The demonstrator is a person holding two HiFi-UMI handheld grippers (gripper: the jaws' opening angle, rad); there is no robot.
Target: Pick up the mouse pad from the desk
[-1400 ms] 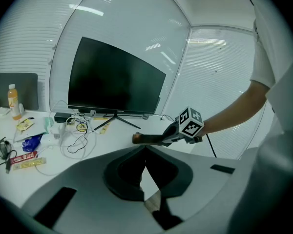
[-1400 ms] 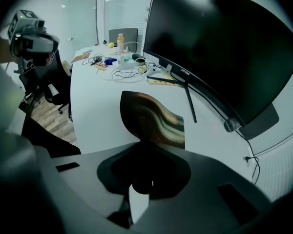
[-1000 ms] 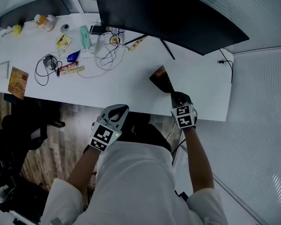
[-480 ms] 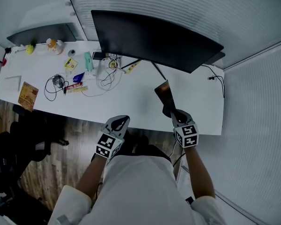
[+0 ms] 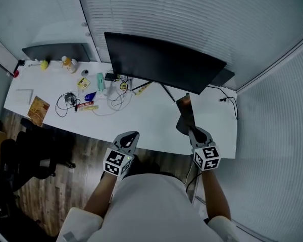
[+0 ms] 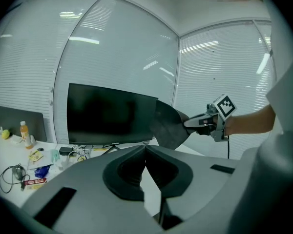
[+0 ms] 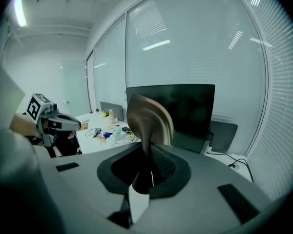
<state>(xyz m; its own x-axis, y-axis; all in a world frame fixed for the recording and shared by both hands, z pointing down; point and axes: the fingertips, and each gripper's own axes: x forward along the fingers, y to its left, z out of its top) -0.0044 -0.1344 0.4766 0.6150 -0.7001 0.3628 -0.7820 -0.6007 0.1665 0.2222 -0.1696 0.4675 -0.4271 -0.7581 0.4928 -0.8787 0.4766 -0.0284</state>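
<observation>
A long white desk [image 5: 141, 121] is stretching across the room, its right end sitting close to a corner where two walls are meeting. Pale slatted blinds [image 5: 192, 14] are covering the wall behind the desk, and more of them are running down the right-hand wall [image 5: 280, 115]. A wide dark monitor [image 5: 161, 62] is standing along the desk's back edge, and a smaller dark screen [image 5: 58, 51] is sitting at the far left corner. Brown wood-plank flooring [image 5: 65, 190] is showing below the desk's near edge, where a black office chair [image 5: 28, 158] is standing at the left. Strip lights [image 7: 155, 45] are reflecting in the glazing, giving the room a cool, even brightness
</observation>
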